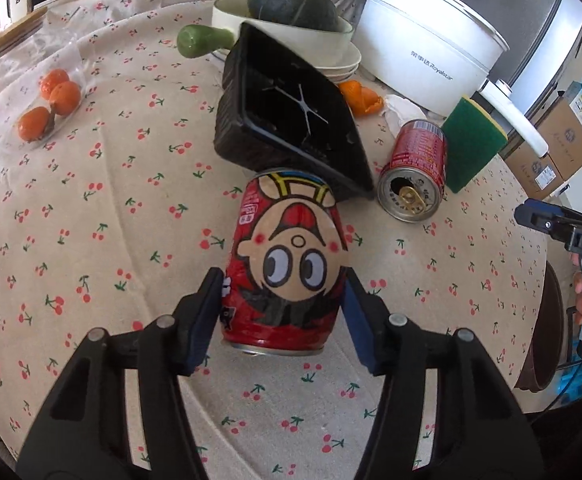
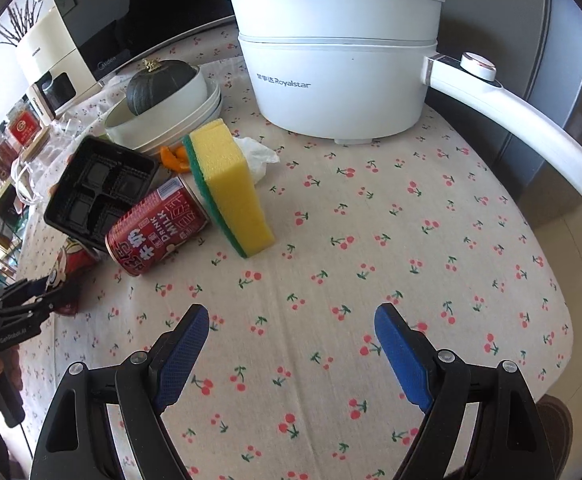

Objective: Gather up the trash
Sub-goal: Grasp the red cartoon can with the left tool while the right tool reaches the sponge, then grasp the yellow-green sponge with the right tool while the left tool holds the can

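A red drink can with a cartoon face [image 1: 291, 240] lies on its side on the cherry-print tablecloth [image 1: 111, 220]. My left gripper [image 1: 283, 276] is closed around it, a blue pad against each side. In the right wrist view that can [image 2: 73, 258] is mostly hidden behind the left gripper [image 2: 39, 288]. A second red milk can [image 1: 415, 176] [image 2: 157, 228], opened, lies between a tilted black plastic tray [image 1: 291, 120] [image 2: 95, 188] and a sponge [image 2: 229, 184]. Behind them are orange peel [image 1: 361, 98] and a crumpled tissue [image 2: 259, 154]. My right gripper [image 2: 291, 316] hangs open over bare cloth.
A white electric pot [image 2: 339, 64] with a long handle stands at the back. Stacked bowls hold a dark green squash [image 1: 291, 8]. A glass jar with small oranges [image 1: 31, 80] is at the left. The table's rounded edge [image 2: 571, 320] runs along the right.
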Action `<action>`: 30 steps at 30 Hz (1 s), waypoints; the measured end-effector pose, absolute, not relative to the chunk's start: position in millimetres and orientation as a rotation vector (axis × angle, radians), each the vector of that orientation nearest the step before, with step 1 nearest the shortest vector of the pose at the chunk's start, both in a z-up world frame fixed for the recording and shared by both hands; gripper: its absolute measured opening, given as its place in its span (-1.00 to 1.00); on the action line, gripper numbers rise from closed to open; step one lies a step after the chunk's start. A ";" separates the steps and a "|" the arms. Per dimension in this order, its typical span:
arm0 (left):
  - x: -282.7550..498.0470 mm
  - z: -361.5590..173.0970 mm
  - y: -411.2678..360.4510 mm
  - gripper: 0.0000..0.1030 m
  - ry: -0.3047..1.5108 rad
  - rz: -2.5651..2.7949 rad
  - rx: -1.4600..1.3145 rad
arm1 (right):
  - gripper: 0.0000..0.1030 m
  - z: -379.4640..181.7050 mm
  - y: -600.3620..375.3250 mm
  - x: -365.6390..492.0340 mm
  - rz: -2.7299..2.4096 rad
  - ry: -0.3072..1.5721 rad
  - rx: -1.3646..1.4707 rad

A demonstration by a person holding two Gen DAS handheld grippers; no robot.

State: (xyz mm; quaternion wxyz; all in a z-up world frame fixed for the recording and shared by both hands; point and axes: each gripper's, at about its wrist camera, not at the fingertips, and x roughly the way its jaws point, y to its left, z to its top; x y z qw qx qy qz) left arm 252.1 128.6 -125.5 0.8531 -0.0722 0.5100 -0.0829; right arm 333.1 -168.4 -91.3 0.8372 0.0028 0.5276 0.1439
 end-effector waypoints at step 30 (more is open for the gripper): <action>196.4 -88.0 118.9 -0.11 1.064 -0.145 -0.292 | -0.36 -33.7 -188.5 295.2 0.296 0.999 0.020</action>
